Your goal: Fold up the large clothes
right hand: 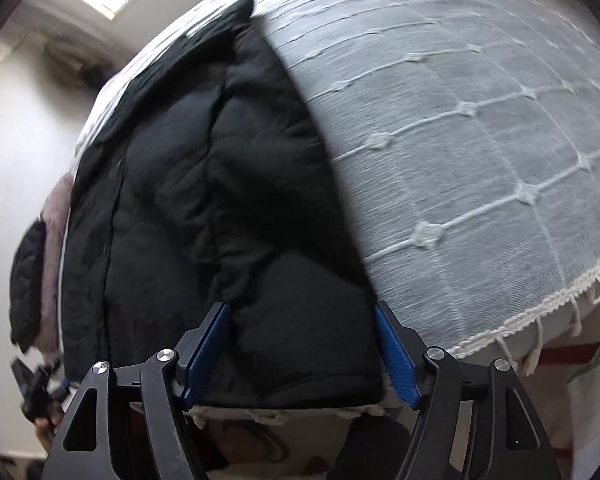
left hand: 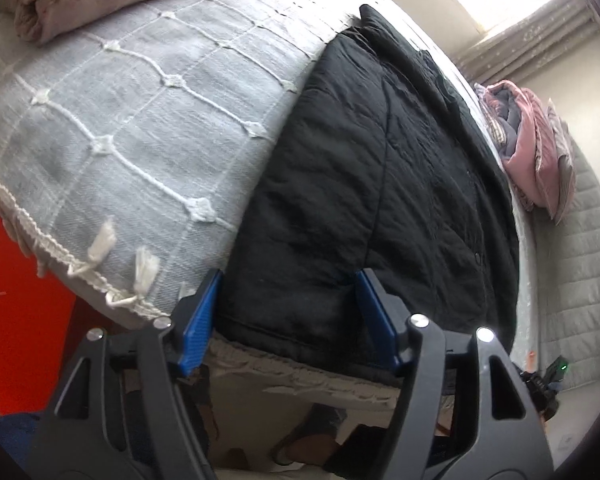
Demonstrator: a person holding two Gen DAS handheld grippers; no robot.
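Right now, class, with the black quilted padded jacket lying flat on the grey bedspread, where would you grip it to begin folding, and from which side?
Grip the black quilted padded jacket at its bottom hem, near the two corners, coming from the bed's near edge. The hem lies along that edge of the grey bedspread, thick and reachable. The left gripper and right gripper each straddle it, jaws open.

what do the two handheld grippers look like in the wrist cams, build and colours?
Both match: the left gripper and the right gripper have matte black linkage arms with triangular cut-outs and round silver pivot pins. Each finger carries a flat blue textured pad. No cables, markings or sleeves are visible on either one.
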